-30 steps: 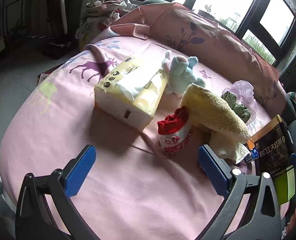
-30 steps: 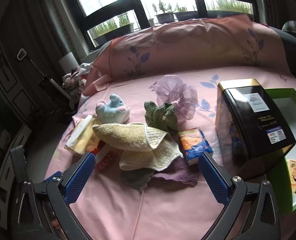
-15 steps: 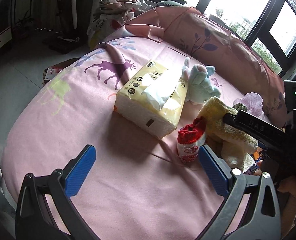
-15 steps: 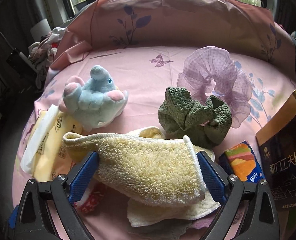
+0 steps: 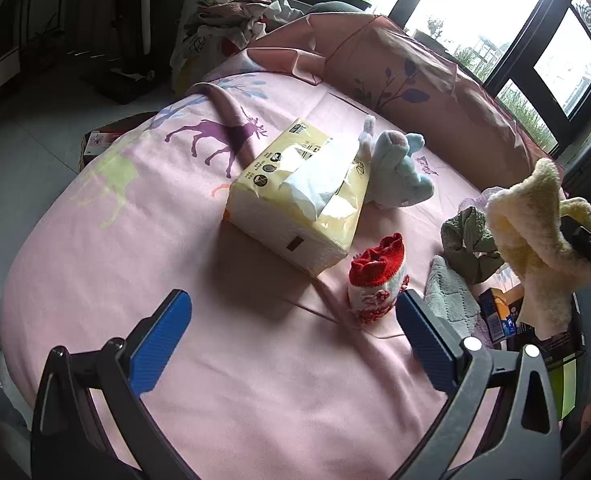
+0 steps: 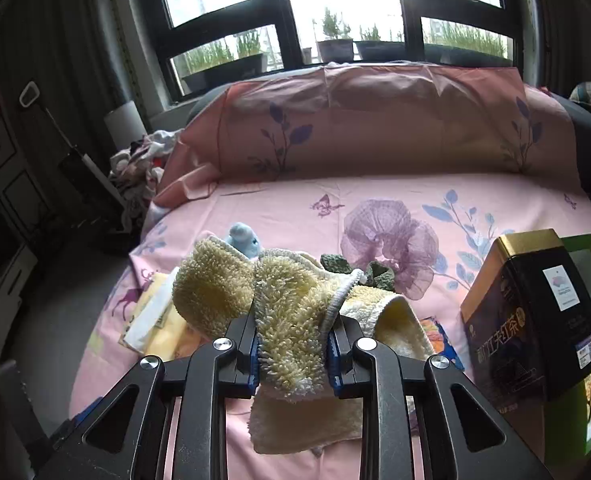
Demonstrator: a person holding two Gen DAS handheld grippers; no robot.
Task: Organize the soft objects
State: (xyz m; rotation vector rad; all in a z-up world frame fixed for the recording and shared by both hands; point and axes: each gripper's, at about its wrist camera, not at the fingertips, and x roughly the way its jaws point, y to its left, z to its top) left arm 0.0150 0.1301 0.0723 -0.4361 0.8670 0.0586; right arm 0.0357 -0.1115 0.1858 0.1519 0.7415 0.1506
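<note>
The right gripper (image 6: 293,354), jaws closing on the bunched yellow towel (image 6: 291,308), holds it clear above the bed's (image 5: 107,264) right side, ends drooping either way, while the left gripper (image 5: 291,326) hovers agape and empty, farther off.

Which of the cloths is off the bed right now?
The fluffy yellow towel: it hangs bunched between the closing right tongs. The green knitted cloth and the pale waffle cloth lie on the pink sheet.
</note>
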